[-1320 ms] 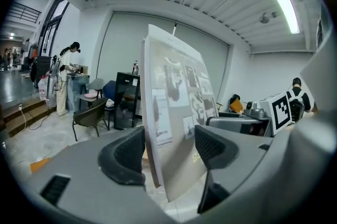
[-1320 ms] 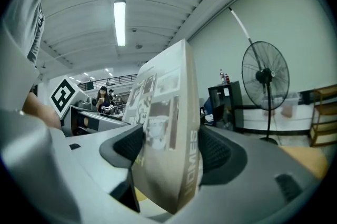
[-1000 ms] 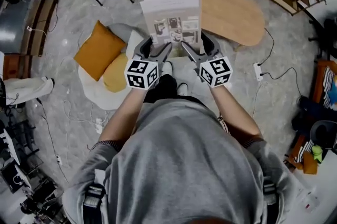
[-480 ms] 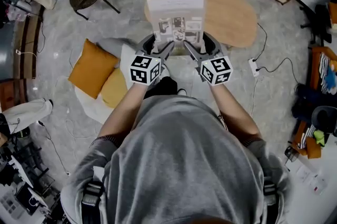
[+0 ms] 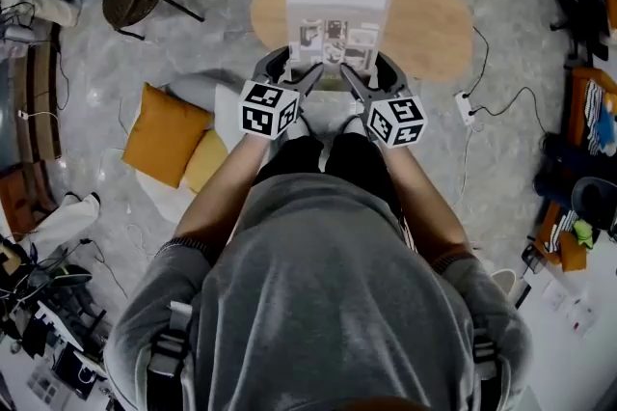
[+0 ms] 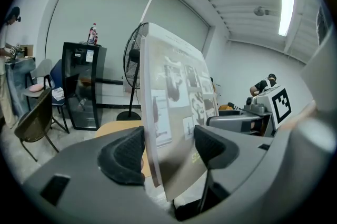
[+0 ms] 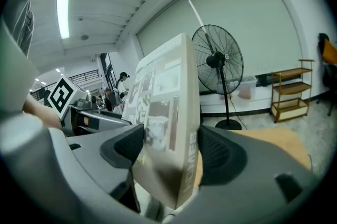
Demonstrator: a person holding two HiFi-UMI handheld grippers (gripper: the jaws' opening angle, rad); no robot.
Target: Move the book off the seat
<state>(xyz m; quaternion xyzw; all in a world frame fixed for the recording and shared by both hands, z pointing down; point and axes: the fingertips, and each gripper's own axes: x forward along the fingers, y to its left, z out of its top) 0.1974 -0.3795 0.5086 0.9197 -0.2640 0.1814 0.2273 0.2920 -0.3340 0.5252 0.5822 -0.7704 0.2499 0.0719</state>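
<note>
Hanging between both tools is a thick, pale book (image 5: 337, 18) with a grid of small photographs on its cover, held over the near edge of the oval wooden table (image 5: 439, 18). The left tool (image 5: 305, 79) and right tool (image 5: 353, 83) each clamp a lower corner, arms stretched forward side by side.

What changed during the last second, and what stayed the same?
The book was carried forward, further over the wooden table. The left gripper and the right gripper stay clamped on it; the orange cushion lies unmoved.
</note>
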